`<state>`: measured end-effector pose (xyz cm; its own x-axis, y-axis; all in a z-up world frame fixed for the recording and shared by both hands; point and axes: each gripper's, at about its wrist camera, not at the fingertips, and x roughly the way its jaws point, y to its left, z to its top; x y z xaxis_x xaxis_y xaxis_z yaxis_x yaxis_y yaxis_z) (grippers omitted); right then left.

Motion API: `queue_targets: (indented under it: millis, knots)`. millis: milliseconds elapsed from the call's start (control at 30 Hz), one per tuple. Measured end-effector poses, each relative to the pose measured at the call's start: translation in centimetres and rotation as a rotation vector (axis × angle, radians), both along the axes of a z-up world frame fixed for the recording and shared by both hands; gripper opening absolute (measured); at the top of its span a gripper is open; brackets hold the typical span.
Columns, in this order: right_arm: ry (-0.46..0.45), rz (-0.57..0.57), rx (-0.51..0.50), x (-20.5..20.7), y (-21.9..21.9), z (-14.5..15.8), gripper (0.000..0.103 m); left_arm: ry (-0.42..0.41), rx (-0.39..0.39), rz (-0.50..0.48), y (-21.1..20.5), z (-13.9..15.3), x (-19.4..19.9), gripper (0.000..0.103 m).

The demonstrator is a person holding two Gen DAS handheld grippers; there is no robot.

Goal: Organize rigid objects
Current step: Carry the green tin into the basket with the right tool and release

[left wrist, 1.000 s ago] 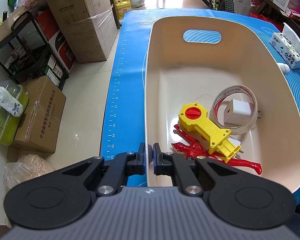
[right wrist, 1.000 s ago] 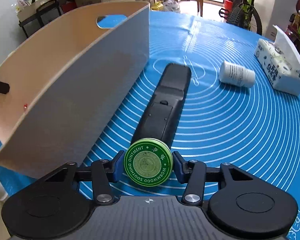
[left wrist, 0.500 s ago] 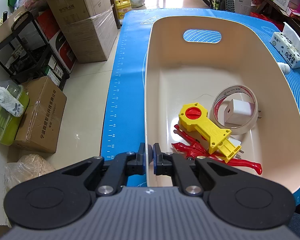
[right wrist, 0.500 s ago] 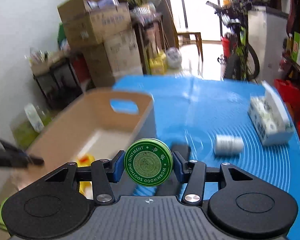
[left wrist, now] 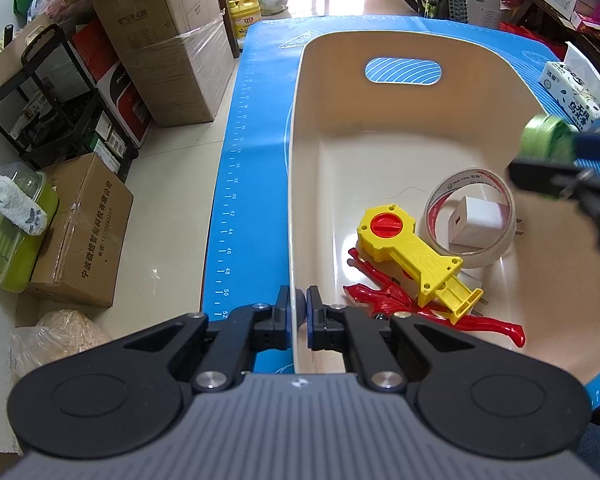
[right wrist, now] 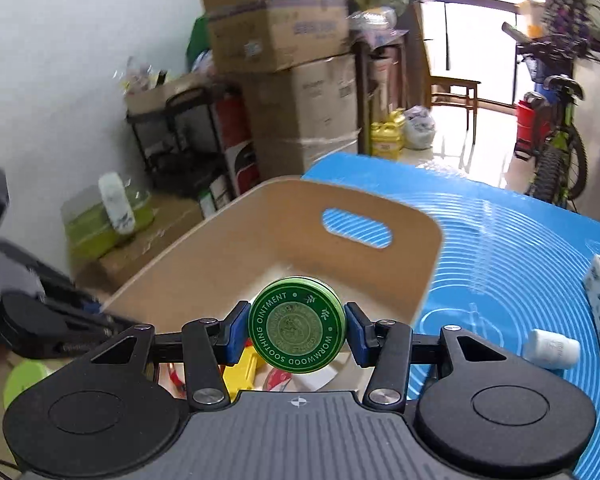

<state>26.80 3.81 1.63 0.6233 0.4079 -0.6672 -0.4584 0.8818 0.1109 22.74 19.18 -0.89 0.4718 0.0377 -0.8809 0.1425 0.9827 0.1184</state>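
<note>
Our left gripper (left wrist: 298, 312) pinches the near rim of the beige bin (left wrist: 380, 120), which holds a yellow toy (left wrist: 412, 252), a red figure (left wrist: 384, 296), and a tape roll (left wrist: 471, 216) ringing a white charger (left wrist: 476, 226). Our right gripper (right wrist: 297, 334) clamps the green ointment tin (right wrist: 297, 336) (lid facing us) in the air above the bin's right side.

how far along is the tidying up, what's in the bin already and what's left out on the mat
Done: the yellow toy, red figure, tape roll and white charger lie in the beige bin. In hand: the right gripper carries the green ointment tin over the bin; the left gripper clamps its rim. Left: the white bottle on the mat.
</note>
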Motion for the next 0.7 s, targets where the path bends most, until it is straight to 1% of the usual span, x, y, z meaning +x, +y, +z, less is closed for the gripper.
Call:
queue_targets:
  millis: [233, 300, 367, 400, 433, 500, 567, 700]
  knots:
    - [0.104, 0.044, -0.092, 0.6, 2.4, -2.4, 0.055, -0.001, 0.002, -0.001, 0.0, 0.0, 0.0, 0.008]
    - [0.082, 0.061, -0.134, 0.4, 3.0, -2.6, 0.055, 0.0, 0.004, -0.003, 0.0, 0.1, 0.0, 0.008]
    - [0.08, 0.069, -0.154, 0.5, 3.2, -2.7, 0.056, 0.0, 0.005, -0.003, -0.1, 0.1, 0.0, 0.008]
    - [0.083, 0.066, -0.148, 0.6, 3.0, -2.6, 0.062, 0.0, 0.004, -0.002, -0.1, 0.1, 0.0, 0.008]
    - [0.089, 0.066, -0.13, 0.7, 2.7, -2.4, 0.063, 0.0, 0.005, -0.003, -0.1, 0.1, 0.0, 0.008]
    - [0.097, 0.041, -0.095, 1.0, 2.0, -1.9, 0.071, 0.0, 0.005, -0.002, -0.1, 0.1, 0.0, 0.009]
    - [0.092, 0.025, -0.046, 1.1, 0.9, -1.2, 0.072, -0.002, 0.005, -0.002, -0.2, 0.1, 0.0, 0.009]
    - [0.032, -0.041, 0.021, 0.8, -2.2, 0.5, 0.072, -0.001, 0.006, -0.003, -0.2, 0.1, 0.0, 0.009]
